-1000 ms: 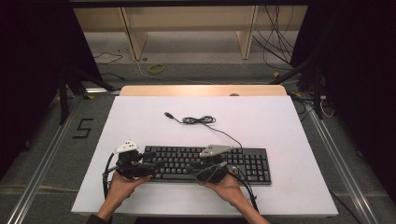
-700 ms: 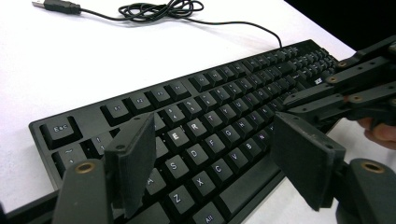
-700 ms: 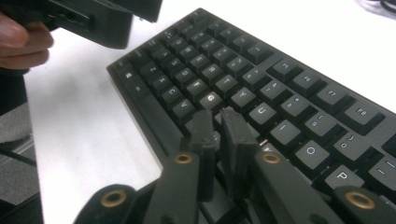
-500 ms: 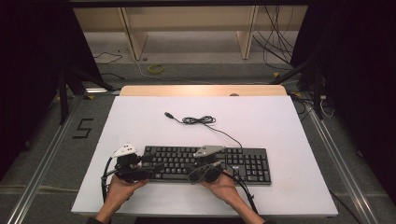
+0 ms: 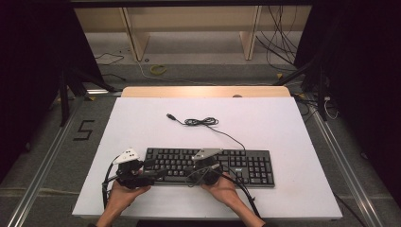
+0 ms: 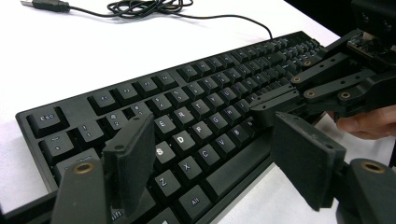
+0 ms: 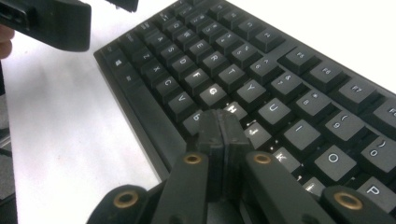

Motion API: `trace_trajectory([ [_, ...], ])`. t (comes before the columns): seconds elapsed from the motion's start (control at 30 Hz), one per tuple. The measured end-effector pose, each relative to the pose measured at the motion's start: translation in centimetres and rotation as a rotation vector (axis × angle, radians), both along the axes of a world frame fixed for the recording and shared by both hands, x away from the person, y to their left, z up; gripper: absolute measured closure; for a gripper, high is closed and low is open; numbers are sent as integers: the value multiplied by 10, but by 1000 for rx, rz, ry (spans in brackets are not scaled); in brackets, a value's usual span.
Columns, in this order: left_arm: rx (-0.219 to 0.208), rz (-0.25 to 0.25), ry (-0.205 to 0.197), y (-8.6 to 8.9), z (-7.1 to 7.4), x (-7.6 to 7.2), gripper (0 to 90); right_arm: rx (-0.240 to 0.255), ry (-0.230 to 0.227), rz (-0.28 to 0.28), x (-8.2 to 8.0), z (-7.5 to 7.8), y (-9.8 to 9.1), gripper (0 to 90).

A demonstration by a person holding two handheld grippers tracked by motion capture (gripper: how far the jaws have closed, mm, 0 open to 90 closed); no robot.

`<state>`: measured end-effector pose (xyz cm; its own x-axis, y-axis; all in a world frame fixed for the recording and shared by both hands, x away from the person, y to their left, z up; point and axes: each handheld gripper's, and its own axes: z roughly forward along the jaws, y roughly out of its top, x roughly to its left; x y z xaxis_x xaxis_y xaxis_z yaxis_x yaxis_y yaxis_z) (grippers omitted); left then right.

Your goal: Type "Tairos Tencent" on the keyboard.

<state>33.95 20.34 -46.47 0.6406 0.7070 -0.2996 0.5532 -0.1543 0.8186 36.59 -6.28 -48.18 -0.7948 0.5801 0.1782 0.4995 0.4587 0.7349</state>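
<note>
A black keyboard [image 5: 236, 163] lies along the front of the white table [image 5: 142, 127], with its thin cable [image 5: 203, 122] coiled behind it and ending in a USB plug [image 5: 171, 116]. My left gripper [image 6: 215, 135] is open, with its jaws spread over the keyboard's [image 6: 187, 107] left front letter keys and nothing between them. My right gripper [image 7: 219, 119] is shut on nothing, its tip just above the keys around H and B of the keyboard [image 7: 289, 79]. In the high view the left gripper [image 5: 160, 173] and right gripper [image 5: 190, 171] point at each other over the front edge.
A hand holds each gripper at the table's front edge. A wooden strip [image 5: 203, 91] runs along the table's far edge, with shelving legs and loose cables on the floor behind. Metal rails [image 5: 42, 165] flank the table on both sides.
The right gripper has slid a little to the left along the keyboard, closer to the left gripper. The left gripper and keyboard have barely moved.
</note>
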Motion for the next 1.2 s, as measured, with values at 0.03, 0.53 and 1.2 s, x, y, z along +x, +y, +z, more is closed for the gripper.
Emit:
trace_trajectory([
  [0.03, -1, 1, -1, 0, 0, 0, 304, -1, 2, 0, 0, -1, 0, 900],
  [0.53, 5, 3, -1, 1, -1, 1, 304, 3, 16, -11, -1, -3, 0, 900],
  [1.2, 12, 4, 6, -1, 0, 4, 315, 88, 10, -29, -5, 12, -23, 676],
])
